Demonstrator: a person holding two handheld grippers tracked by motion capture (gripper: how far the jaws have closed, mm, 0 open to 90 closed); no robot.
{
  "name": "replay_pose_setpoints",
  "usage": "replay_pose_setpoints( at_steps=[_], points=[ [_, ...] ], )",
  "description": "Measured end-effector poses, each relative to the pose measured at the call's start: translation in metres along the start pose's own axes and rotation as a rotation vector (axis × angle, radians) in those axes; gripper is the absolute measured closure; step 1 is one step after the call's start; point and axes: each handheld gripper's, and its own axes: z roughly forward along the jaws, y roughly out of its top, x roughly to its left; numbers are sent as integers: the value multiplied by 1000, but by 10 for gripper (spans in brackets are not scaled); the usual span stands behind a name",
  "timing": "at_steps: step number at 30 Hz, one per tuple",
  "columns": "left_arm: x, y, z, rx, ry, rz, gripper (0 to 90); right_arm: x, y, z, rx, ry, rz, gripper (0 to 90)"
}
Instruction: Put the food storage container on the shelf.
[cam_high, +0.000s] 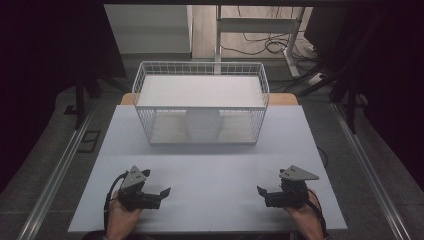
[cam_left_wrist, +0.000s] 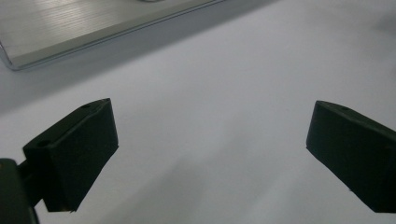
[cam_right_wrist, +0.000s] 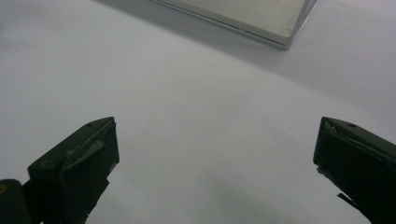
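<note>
Both sets of fingers are spread wide w/ nothing between them. In the left gripper view the pads (cam_left_wrist: 74, 154) stand far apart over bare table; same story in the right gripper view, pads (cam_right_wrist: 77, 163) released, only white surface in the gap. Left gripper (cam_high: 162, 192) and right gripper (cam_high: 261, 191) sit low at the near edge of the table (cam_high: 210, 165), one per side, jaws pointing inward toward each other, a hand behind each.

Further out: a white wire basket (cam_high: 200, 80) stands in the middle of the table towards the far side, well apart from both grippers. Inside it, seen through the front mesh, sits a pale rounded thing, prob. a bowl (cam_high: 202, 125) turned upside down, though I can't tell for sure. It rests on the basket floor, roughly centred, under what looks like a flat white shelf or lid across the top.

What could go wrong, I reckon: the bowl is smooth and curved, so two-jaw pads may slip off it. The flat top may block a reach from above, and a jaw could snag the wire mesh or drag the light basket across the table.

No brands, labels or writing readable anywhere.
</note>
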Motion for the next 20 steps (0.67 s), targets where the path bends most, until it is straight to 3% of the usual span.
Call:
replay_pose_setpoints(
  at_steps=[8, 20],
  points=[
    [-1, 0, 1, 3, -10, 7, 16, -4, -14, 0, 22, -9, 12, 0],
    [-1, -1, 3, 16, -8, 14, 14, -3, -22, 6, 96, 25, 1, 0]
  ],
)
